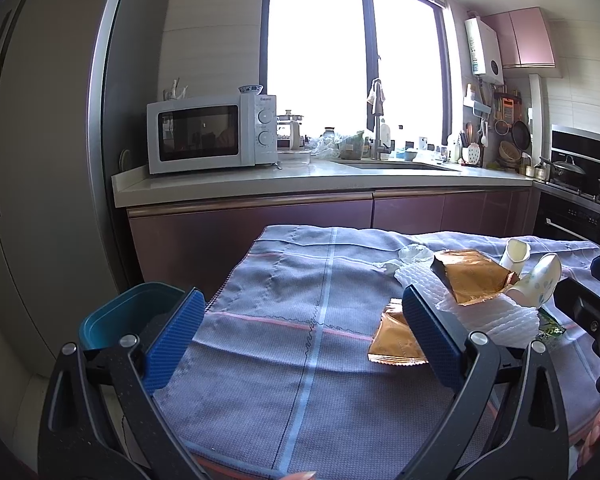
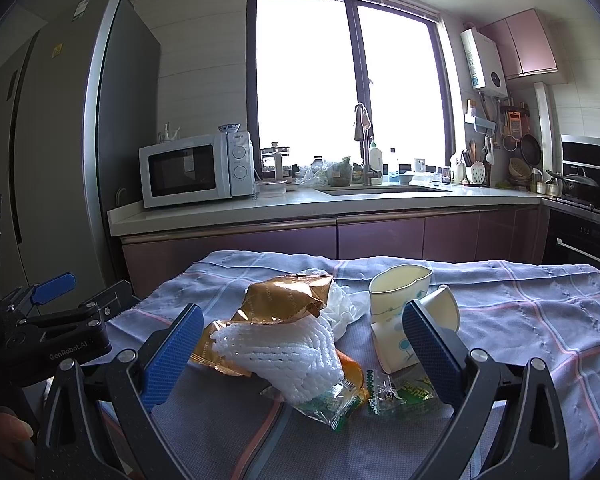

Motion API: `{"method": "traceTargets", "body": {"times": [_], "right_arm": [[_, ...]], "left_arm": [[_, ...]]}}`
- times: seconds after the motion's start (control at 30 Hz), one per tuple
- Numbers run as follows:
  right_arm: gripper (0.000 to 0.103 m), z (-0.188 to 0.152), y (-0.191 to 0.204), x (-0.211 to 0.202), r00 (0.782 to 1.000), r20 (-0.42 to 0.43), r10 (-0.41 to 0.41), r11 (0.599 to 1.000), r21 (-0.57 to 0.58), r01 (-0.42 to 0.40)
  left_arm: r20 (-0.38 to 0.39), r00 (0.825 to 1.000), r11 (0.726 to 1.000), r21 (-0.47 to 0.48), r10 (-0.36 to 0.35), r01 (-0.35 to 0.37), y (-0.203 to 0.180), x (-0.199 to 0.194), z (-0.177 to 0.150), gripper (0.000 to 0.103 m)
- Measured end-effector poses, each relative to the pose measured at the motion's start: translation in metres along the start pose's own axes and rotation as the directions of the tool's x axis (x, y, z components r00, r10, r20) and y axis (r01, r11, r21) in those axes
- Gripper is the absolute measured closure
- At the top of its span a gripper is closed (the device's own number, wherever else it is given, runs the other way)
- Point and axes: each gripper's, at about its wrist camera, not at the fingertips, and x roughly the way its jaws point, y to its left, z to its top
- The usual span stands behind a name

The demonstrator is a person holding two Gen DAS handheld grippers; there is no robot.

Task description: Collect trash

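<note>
Trash (image 2: 284,344) is lying heaped on the checked cloth (image 2: 520,320); left gripper (image 1: 304,332), lettered "GenRobot.AI", and right gripper (image 2: 300,344) are both hovering released, grasping nothing.

A wide window (image 2: 348,84) glares white over a pale counter (image 2: 300,204) with mauve cabinets (image 2: 380,238) below, and a sink (image 2: 384,189) with a tall tap (image 2: 363,144) sits under the glass. At the counter's left end stands a white microwave (image 2: 196,170) beside a tall grey fridge (image 2: 68,152); on the right a water heater (image 2: 485,60) and pink wall cupboard (image 2: 528,46) hang above utensils, near a black stove (image 2: 588,196). A blue-grey checked cloth (image 1: 284,292) covers the tabletop
</note>
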Motion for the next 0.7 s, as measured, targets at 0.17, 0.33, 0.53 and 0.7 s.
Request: {"method": "traceTargets", "body": {"times": [0.17,0.33,0.53,0.7], "right_arm": [[0.007,0.0001,0.0000,0.0002,1.000,-0.001,-0.001,1.000,-0.001,0.001],[0.007,-0.0001,-0.0008,0.0004,1.000,-0.005,0.000,1.000,0.004,0.000],[0.007,-0.0004,-0.0014,0.0006,1.000,-0.008,0.003,1.000,0.006,-0.003],[0.007,-0.0006,-0.0016,0.0011,1.000,-0.009,0.005,1.000,0.007,-0.005]], "left_arm": [[0.000,1.000,1.000,0.000,-0.001,0.001,0.0002,0.0000,0.0000,0.006],[-0.004,1.000,1.000,-0.001,0.000,0.000,0.0001,0.0005,-0.0008,0.006],[-0.012,1.000,1.000,-0.004,0.000,0.000,-0.0007,0.0017,-0.0021,0.006],[-0.010,1.000,1.000,-0.004,0.000,-0.001,-0.0005,0.0018,-0.0018,0.006]]}}
